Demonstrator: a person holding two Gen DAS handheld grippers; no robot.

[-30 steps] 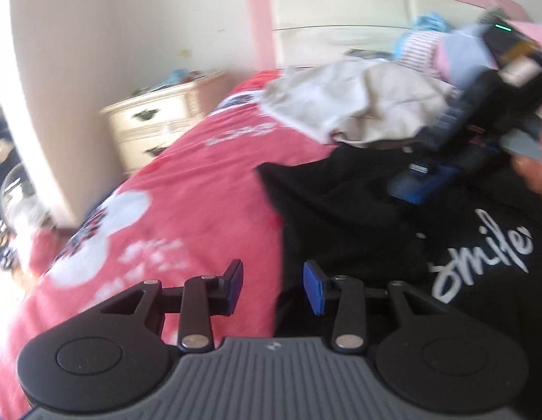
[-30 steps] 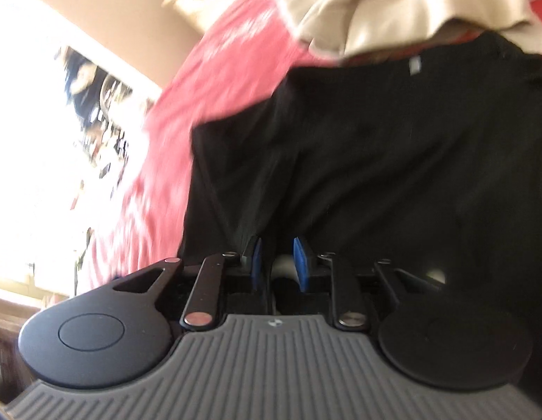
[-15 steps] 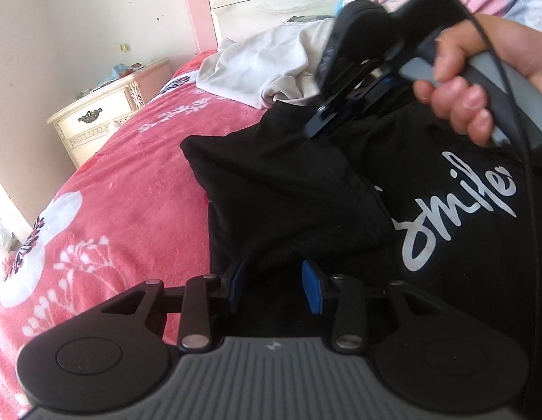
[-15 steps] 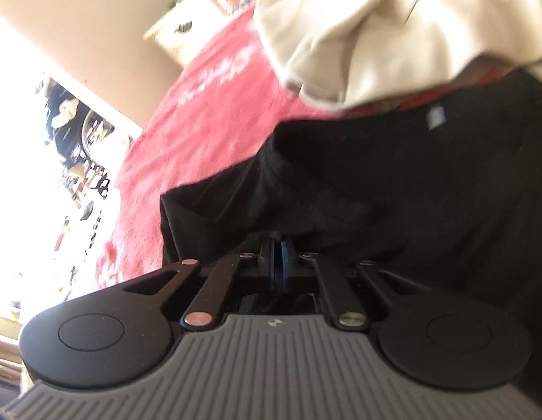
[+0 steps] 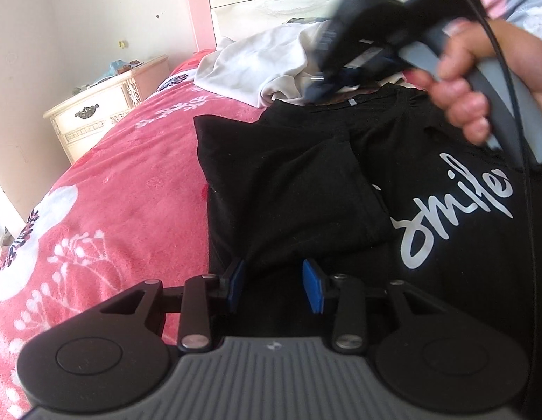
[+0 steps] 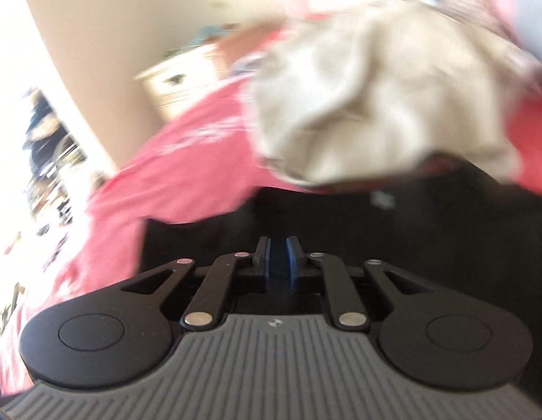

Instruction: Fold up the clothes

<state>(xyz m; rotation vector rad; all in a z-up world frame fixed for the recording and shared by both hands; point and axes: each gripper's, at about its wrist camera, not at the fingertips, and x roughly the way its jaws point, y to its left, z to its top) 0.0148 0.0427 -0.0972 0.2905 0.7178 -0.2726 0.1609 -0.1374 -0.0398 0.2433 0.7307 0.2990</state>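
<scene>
A black T-shirt point(image 5: 428, 189) with white "smile" lettering lies on the red bedspread point(image 5: 124, 189). Its left sleeve point(image 5: 298, 189) is folded inward over the chest. My left gripper point(image 5: 273, 285) is open, low over the shirt's left edge, with black cloth between and beneath its blue pads. My right gripper point(image 6: 278, 262) has a narrow gap between its pads and holds nothing I can see. It also shows in the left wrist view point(image 5: 340, 77), lifted above the shirt's collar, blurred, in a hand. The shirt point(image 6: 375, 231) lies below it.
A crumpled white garment point(image 5: 257, 66) lies past the shirt's collar, also blurred in the right wrist view point(image 6: 375, 105). A pink headboard point(image 5: 197, 3) and more clothes stand at the back. A cream nightstand point(image 5: 103, 112) is left of the bed.
My right gripper let go of the sleeve, opened slightly and rose toward the collar. The sleeve now lies folded on the chest. My left gripper stayed open and moved in over the shirt's left edge.
</scene>
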